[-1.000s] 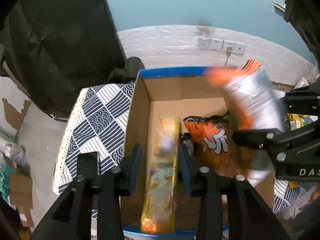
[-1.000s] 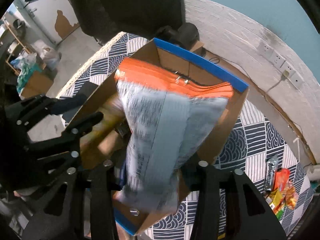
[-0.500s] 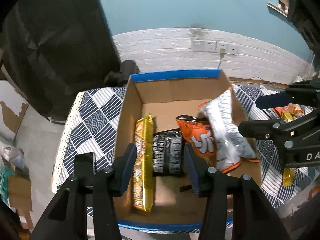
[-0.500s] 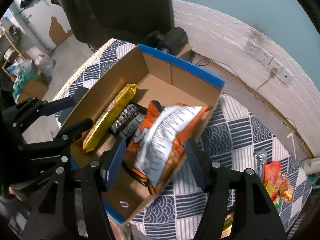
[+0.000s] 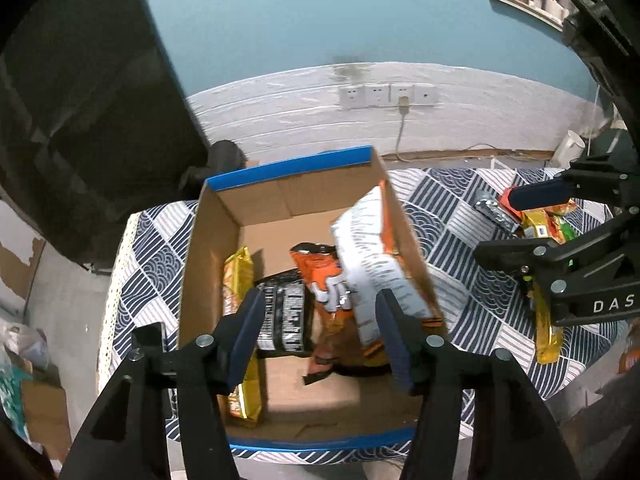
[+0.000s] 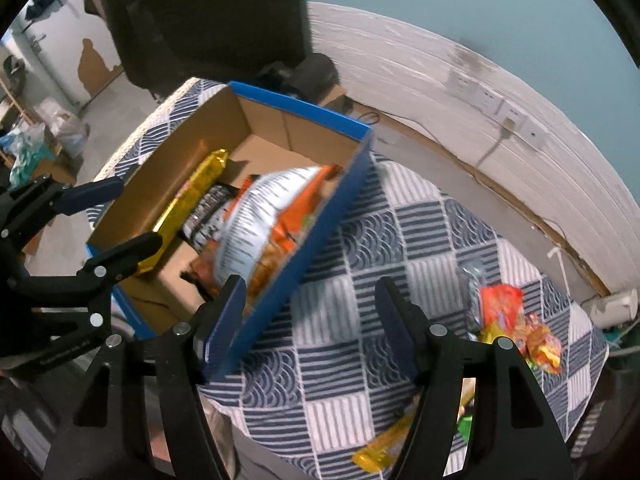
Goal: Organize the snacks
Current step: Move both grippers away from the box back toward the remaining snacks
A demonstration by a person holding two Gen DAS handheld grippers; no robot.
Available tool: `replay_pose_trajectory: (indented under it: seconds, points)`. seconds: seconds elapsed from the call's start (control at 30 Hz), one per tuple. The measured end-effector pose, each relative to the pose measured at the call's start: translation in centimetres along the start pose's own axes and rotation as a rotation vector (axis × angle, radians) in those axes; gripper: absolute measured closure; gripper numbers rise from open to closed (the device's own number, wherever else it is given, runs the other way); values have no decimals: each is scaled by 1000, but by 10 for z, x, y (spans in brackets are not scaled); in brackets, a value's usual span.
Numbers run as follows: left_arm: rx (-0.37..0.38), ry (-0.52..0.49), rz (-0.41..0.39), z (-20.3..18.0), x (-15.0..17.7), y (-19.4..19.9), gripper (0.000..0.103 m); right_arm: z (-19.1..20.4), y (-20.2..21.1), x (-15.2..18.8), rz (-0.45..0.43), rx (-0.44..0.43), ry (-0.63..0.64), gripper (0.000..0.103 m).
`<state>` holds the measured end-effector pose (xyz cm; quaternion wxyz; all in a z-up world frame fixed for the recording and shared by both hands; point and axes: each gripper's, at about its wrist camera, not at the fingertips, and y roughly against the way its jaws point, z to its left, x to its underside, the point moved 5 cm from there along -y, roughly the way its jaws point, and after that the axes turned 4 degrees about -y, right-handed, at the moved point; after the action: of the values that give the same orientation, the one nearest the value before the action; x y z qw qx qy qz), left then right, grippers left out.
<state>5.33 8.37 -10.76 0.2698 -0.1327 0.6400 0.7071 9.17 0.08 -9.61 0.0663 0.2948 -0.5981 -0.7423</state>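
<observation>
Blue-rimmed brown cardboard box [image 5: 208,248] sitting on a navy-and-white patterned tablecloth [image 6: 360,352], holding a gold packet [image 5: 239,280], a black packet [image 5: 285,312], an orange bag [image 5: 324,280] and a silver-backed orange bag [image 6: 256,216] leaning against its right wall, left gripper [image 5: 322,332] hovering above it and right gripper [image 6: 312,322] hovering beside it, both gaping wide, gripping nothing, loose snacks [image 6: 516,328] lying well apart on the cloth.

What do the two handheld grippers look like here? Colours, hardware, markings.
Both match: the left gripper and right gripper have matte black angular plastic frames and two tapering fingers faced with dark blue pads. Silver round screw heads dot the finger joints. Seen from the left wrist view, the right gripper's side carries white letters "DAS". No cables or sleeves visible.
</observation>
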Motion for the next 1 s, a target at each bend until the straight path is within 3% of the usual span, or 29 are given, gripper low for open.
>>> replay_pose_trajectory:
  seconds: [0.43, 1.0]
  points:
    - [46, -115, -23, -67, -17, 17, 40, -59, 29, 47, -20, 79, -72, 31]
    - [103, -269, 24, -160, -20, 9, 40, -136, 44, 116, -6, 133, -193, 30]
